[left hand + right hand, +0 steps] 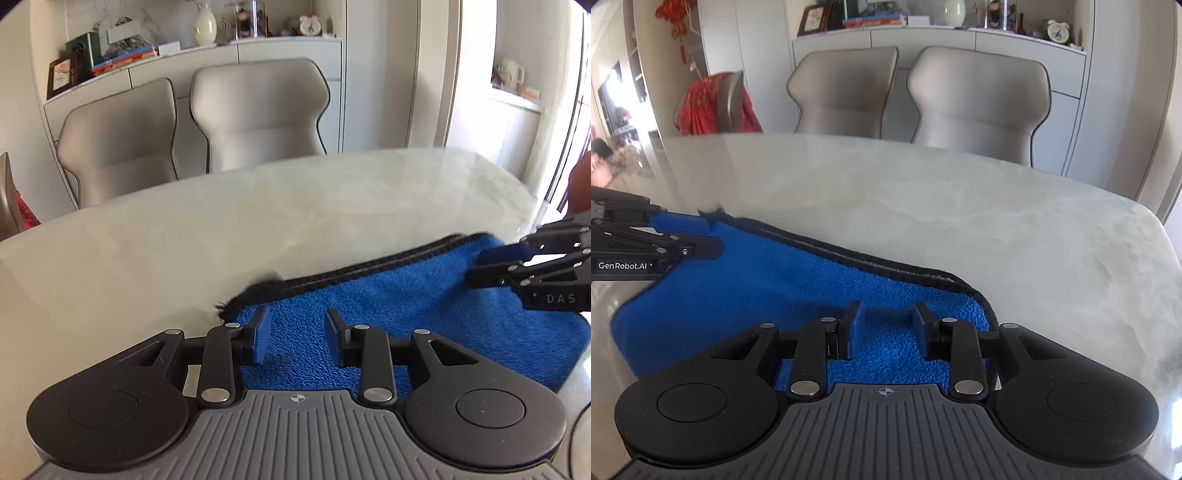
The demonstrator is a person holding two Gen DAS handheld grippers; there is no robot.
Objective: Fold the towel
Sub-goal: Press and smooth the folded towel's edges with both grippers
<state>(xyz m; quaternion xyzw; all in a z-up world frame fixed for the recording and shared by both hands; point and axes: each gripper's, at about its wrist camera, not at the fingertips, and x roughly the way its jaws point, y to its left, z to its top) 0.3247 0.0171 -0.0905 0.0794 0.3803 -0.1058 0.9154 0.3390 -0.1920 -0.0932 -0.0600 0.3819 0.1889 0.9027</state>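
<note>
The blue towel (pixel 406 295) lies folded on the table (pixel 184 229) near its front edge. Both the left gripper (pixel 297 332) and the right gripper (pixel 886 328) hang over it, jaws narrowly apart, gripping nothing.

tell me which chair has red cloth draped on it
The far-left chair at the table's end; the two grey chairs side by side are bare.

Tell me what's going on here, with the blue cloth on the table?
A person is folding a blue towel on a pale marble table, with a handheld gripper in each hand. The towel lies flat, already doubled over, its black-trimmed edge toward the chairs. The left gripper is over one end and the right gripper over the other. Both have their jaws apart with nothing pinched between them, so the towel is not held at this moment.
</note>
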